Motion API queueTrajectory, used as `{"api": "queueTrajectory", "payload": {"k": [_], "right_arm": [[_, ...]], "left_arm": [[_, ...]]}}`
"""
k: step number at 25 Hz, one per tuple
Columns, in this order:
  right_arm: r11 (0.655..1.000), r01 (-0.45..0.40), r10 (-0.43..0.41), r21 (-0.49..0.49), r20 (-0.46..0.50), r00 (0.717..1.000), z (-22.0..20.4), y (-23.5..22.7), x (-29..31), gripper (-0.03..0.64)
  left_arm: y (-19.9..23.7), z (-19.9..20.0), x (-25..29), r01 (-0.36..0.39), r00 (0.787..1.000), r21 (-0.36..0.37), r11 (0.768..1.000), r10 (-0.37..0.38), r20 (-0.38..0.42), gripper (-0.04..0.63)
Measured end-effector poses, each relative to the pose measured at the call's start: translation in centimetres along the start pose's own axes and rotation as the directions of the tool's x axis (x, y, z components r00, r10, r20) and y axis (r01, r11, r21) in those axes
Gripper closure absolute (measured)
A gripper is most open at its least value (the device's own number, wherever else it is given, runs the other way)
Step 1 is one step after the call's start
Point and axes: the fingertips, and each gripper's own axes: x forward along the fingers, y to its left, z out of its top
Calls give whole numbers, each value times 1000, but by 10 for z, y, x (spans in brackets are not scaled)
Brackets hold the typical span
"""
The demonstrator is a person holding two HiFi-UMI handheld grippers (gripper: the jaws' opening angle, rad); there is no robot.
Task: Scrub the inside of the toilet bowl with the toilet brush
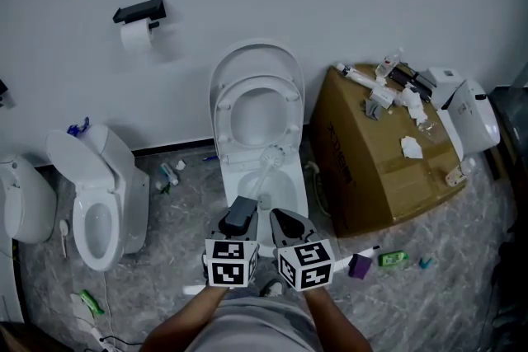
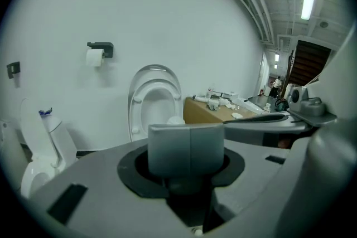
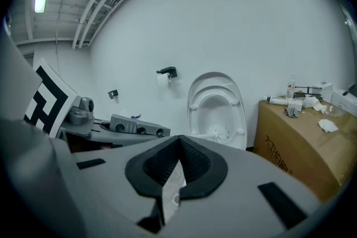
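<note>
Head view — left tool [image 1: 244,207] grips toilet brush [image 1: 271,156] at bowl [image 1: 300,198] rim.

The hand-held gripper [image 3: 178,142], jaws together, faces the toilet brush [image 3: 221,132].

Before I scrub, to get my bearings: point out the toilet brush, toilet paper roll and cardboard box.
toilet brush [image 1: 273,153], head view, bristle head.
toilet paper roll [image 1: 134,35], head view, roll's front.
cardboard box [image 1: 363,177], head view, side face.

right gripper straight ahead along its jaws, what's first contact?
Likely the raised toilet seat, near its left edge; the toilet brush lies just right of that line. Depth unclear.
</note>
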Motion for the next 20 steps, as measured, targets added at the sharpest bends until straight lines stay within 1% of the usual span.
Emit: {"api": "queueTrajectory", "payload": {"k": [4,7,20], "right_arm": [[1000,-6,6,-27,20,1000,10,3,-1,618],[999,-4,5,-44,26,1000,17,1,-1,618],[999,2,-1,-51,22,1000,19,3,4,617]], "left_arm": [[0,13,-3,2,999,-1,1000,-2,40,443],[-2,20,-3,9,998,-1,1000,-9,55,443],[-4,24,1,30,998,1,1000,-30,53,443]]}}
